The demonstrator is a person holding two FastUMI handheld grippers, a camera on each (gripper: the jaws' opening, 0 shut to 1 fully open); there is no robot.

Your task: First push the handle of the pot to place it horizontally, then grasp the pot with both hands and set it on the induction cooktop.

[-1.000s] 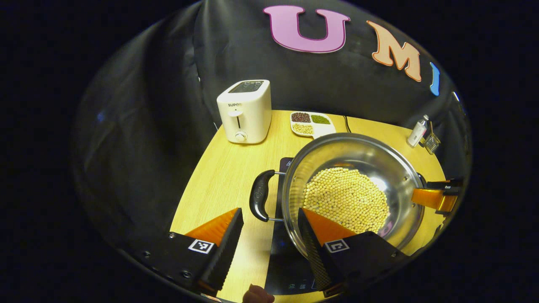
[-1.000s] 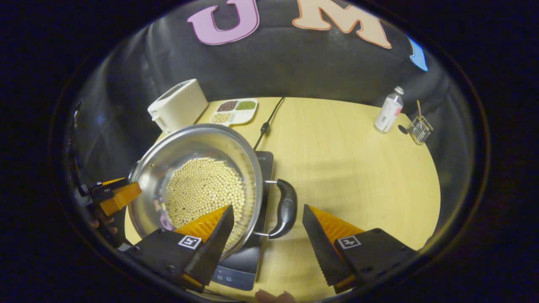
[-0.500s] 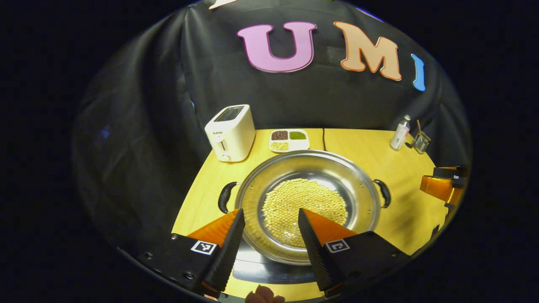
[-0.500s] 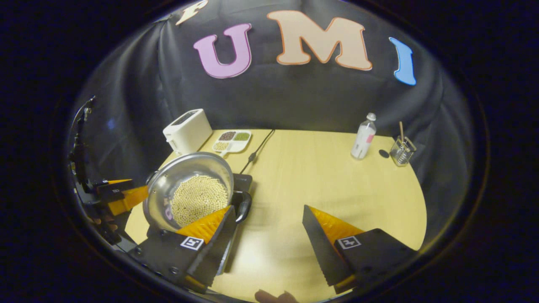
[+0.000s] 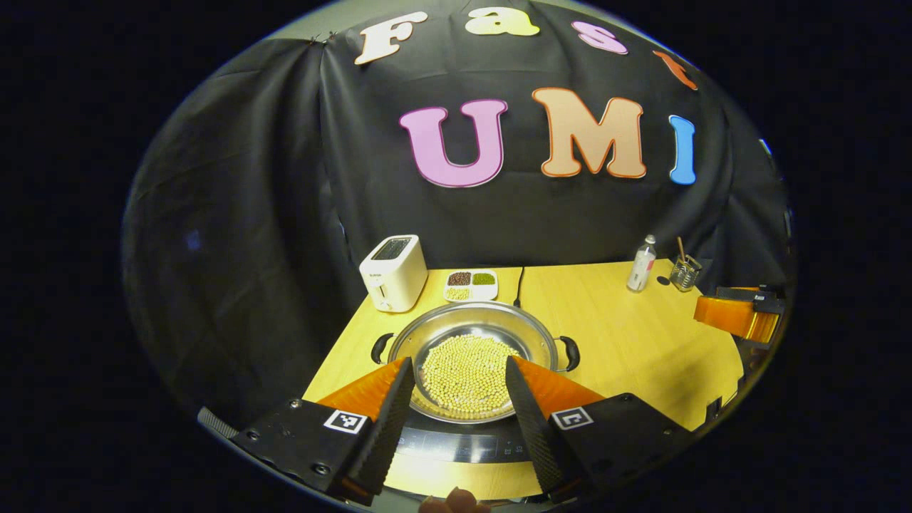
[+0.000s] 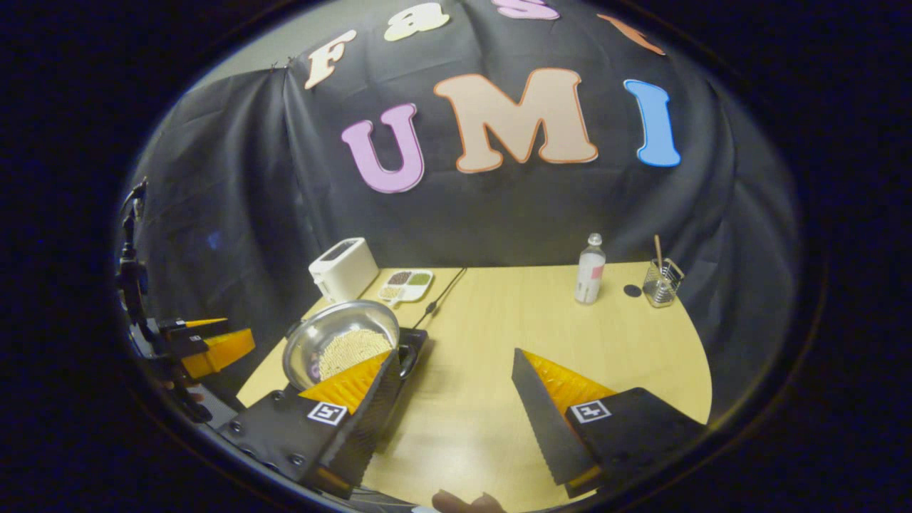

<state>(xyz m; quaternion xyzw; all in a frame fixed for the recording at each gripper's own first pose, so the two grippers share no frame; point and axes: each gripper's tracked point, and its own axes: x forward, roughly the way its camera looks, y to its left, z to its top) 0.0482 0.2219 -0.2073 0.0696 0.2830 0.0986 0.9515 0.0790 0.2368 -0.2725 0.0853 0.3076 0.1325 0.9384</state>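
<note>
A steel pot (image 5: 472,318) holding pale beans rests on the black induction cooktop (image 5: 456,447), its two black handles (image 5: 380,347) pointing left and right. In the left gripper view my left gripper (image 5: 457,366) is open and held back from the pot's near side, gripping nothing. The right gripper view has the pot (image 6: 333,325) at the left on the cooktop (image 6: 419,337). My right gripper (image 6: 452,356) hovers open over bare table to the pot's right. Each gripper also appears at the edge of the other's view, the right gripper (image 5: 737,313) and the left gripper (image 6: 206,339).
A white toaster (image 5: 393,273) and a divided dish of beans (image 5: 470,283) stand behind the pot, and a power cable (image 5: 520,285) runs to the back. At the table's far right are a clear bottle (image 6: 590,269) and a glass holder (image 6: 659,283).
Both grippers have drawn back and up, away from the pot's handles, staying open. The pot has stayed on the cooktop and looks smaller and farther off.
</note>
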